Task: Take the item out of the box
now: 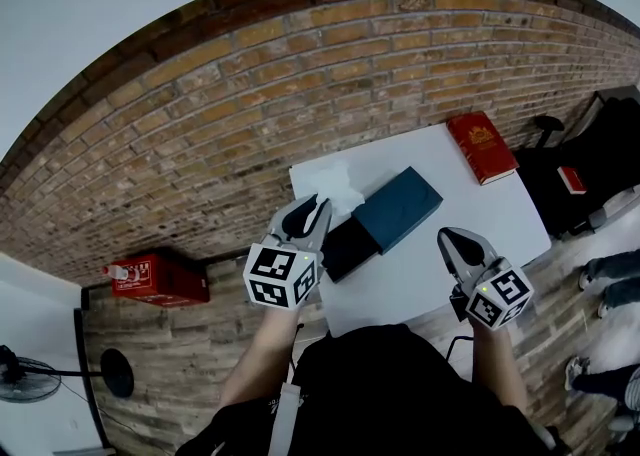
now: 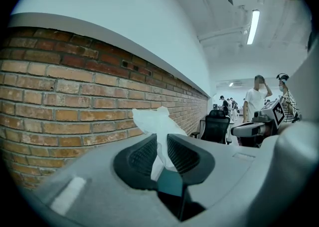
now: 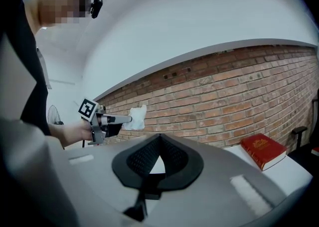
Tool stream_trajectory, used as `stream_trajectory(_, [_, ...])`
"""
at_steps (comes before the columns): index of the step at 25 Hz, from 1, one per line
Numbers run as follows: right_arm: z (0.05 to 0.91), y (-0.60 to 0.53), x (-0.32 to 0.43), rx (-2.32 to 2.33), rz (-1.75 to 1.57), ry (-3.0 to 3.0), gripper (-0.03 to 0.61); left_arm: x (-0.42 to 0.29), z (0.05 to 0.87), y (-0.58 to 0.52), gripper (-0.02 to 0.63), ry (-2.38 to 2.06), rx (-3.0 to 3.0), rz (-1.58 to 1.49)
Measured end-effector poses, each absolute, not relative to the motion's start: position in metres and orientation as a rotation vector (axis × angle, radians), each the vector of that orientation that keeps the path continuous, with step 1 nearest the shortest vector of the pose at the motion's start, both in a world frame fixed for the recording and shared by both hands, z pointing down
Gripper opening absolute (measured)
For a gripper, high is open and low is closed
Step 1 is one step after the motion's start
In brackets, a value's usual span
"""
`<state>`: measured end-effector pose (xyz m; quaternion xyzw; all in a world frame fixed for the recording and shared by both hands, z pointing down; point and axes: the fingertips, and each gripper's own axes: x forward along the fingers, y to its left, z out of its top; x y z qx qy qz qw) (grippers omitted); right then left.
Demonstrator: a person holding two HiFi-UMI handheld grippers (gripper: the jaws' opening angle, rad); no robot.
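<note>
left gripper (image 2: 159, 140) clamped on white paper (image 2: 152, 119) mid-frame, right gripper (image 3: 159, 137) closed, empty, lower right, box (image 1: 398, 207) centre of table (image 1: 430, 269)

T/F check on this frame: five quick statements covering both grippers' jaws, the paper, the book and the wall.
1. The left gripper has its jaws shut on the paper. True.
2. The right gripper holds the book. False: its jaws are shut on nothing, and the book lies on the table.
3. The paper lies inside the black box. False: it is up in the air in the left jaws.
4. The book is red. True.
5. The wall behind the table is plain white from floor up. False: its lower part is brick.
</note>
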<state>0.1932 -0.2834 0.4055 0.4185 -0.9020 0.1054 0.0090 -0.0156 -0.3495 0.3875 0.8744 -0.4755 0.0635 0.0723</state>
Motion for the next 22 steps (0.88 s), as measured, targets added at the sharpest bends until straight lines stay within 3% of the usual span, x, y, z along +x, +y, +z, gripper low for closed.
stream_trajectory(22, [0.391, -0.295, 0.192, 1.400, 0.272, -2.799, -0.002, -0.034, 0.390, -0.359, 0.071, -1.495, 2.587, 0.178])
